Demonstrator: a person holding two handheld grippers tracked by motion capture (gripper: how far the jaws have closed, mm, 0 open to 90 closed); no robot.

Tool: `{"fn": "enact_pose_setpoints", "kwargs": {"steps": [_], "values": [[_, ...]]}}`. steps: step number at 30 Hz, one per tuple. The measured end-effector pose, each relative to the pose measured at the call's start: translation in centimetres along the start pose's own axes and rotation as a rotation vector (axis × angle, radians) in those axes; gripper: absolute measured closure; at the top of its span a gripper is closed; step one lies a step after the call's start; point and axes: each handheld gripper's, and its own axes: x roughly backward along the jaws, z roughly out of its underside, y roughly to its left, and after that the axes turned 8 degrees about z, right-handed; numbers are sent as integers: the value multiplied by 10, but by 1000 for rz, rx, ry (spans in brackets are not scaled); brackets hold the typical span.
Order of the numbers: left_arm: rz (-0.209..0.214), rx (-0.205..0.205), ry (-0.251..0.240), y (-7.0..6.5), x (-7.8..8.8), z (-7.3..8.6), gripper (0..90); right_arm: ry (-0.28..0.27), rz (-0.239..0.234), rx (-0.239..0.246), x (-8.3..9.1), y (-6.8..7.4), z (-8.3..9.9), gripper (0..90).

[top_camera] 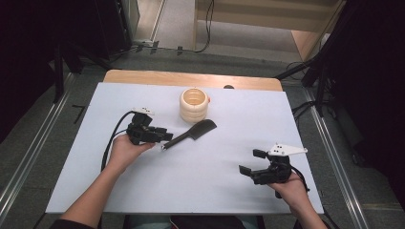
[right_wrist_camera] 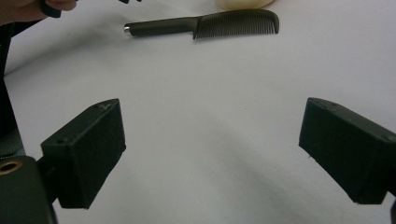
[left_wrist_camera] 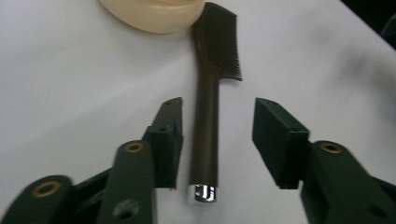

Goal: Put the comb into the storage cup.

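On the white surface (top_camera: 200,176) the dark comb (top_camera: 191,133) lies flat, its long axis running from the chrome-capped handle end at 8 o'clock to the toothed head at 2 o'clock beside the cream ringed cup (top_camera: 194,105). Its handle sits between the left gripper (left_wrist_camera: 217,135) fingers (left_wrist_camera: 275,135), which stand apart without pressing it. Well away at 4 o'clock, the right gripper (right_wrist_camera: 210,154) is wide open and holds nothing; no writing is readable.

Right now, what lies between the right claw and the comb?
Nothing: in the right gripper view, bare white table stretches from the open right claw to the comb.
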Motion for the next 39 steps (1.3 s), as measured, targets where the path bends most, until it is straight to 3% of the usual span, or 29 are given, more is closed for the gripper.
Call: {"fn": "enact_pose_setpoints", "kwargs": {"steps": [5,13,21,24,39], "values": [[41,-27,-23,-10,8,6,378,2,0,4,0,0,0,55],[59,-78,-65,-22,20,19,308,5,-1,3,-1,0,0,55],[80,-78,-95,-35,31,33,276,17,-7,7,-2,1,0,55],[78,-104,-91,-39,34,39,269,19,-8,10,-2,1,0,55],[28,-114,-71,-44,47,65,270,21,-6,14,-3,1,1,55]]}}
